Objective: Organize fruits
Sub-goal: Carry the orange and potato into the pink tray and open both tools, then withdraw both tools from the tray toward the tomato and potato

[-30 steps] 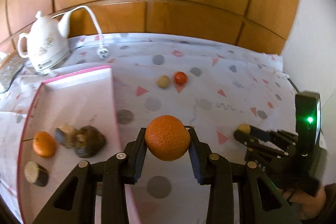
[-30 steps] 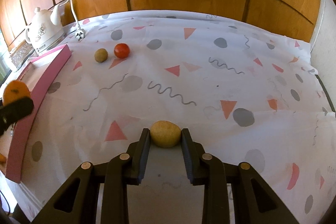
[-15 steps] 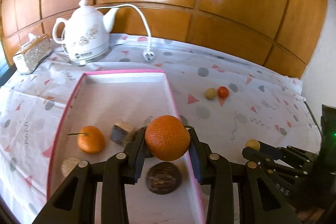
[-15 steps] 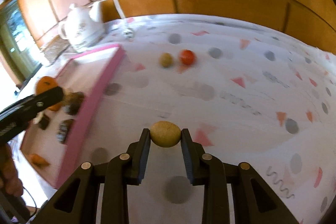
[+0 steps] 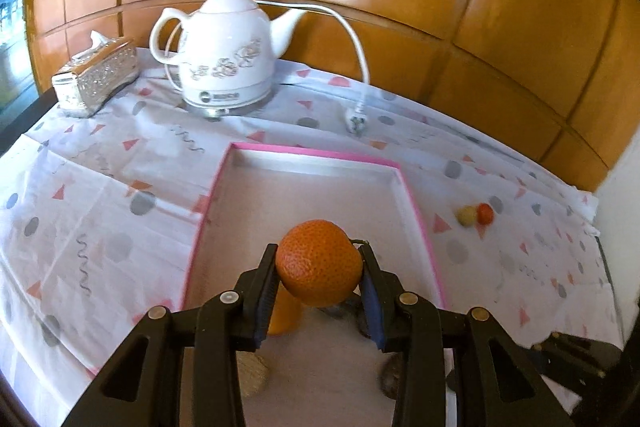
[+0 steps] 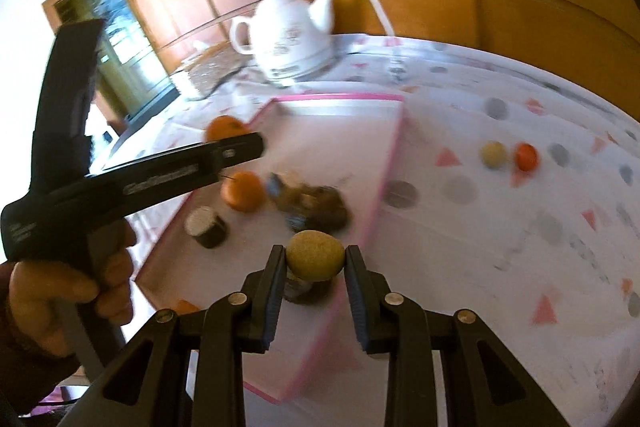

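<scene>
Fruits are on the move: the pink tray (image 5: 416, 187) now fills both views where a second ago the worktop (image 5: 100, 187) lay ahead; both loads look set to drop; left tongs (image 5: 318, 281) clamp the mandarin (image 5: 318, 263) above the tray; right tongs (image 6: 315, 269) grip a small tan fruit (image 6: 315, 255) over its near end; only the right view shows the tray's resting mandarin (image 6: 243, 191) and dark pieces (image 6: 316, 207); a tan ball (image 6: 493, 155) and a red one (image 6: 526, 157) wait outside.

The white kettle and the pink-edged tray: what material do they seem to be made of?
The kettle looks like glazed ceramic: glossy white body with a grey floral print, standing on a metallic-looking base. The tray is probably cardboard, though this is uncertain: thin, straight, matte walls with a pink rim and pale inside.
</scene>
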